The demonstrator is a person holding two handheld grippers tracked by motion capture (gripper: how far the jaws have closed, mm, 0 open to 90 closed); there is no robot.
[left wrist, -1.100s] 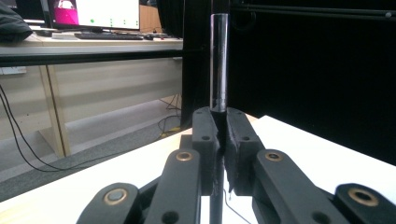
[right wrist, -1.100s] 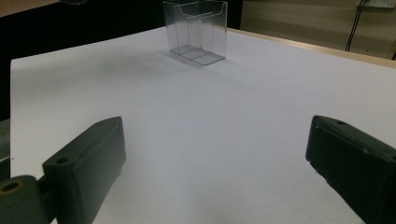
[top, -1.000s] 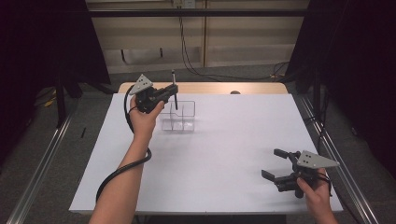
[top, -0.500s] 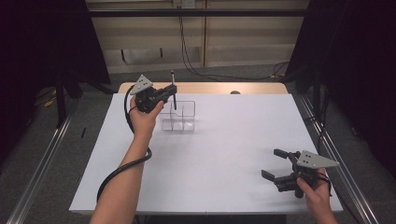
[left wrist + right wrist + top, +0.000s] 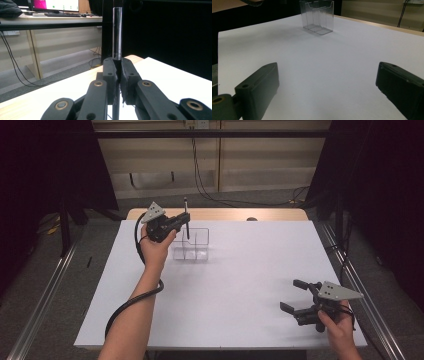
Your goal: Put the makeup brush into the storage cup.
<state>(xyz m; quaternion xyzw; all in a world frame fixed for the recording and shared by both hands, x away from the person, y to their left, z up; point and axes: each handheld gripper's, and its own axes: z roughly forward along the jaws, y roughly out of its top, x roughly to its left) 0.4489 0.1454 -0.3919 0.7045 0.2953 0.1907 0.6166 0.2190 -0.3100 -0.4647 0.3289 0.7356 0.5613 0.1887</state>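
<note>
A clear plastic box (image 5: 191,245) with compartments stands on the white table toward the far left; it shows too in the right gripper view as the clear box (image 5: 318,16). My left gripper (image 5: 186,221) is raised over the box's left part, shut on a thin dark pen (image 5: 186,217) that stands upright. In the left gripper view the pen (image 5: 117,35) rises straight between the closed jaws of my left gripper (image 5: 119,75). My right gripper (image 5: 296,295) rests low at the near right of the table, open, with nothing between the jaws; its own view shows my right gripper (image 5: 327,82) over bare table.
The white table top (image 5: 240,285) has a wooden strip (image 5: 220,214) along its far edge. Metal rails (image 5: 45,290) run along both sides on the floor. Cables (image 5: 200,175) hang behind the table. A small dark object (image 5: 251,219) lies at the far edge.
</note>
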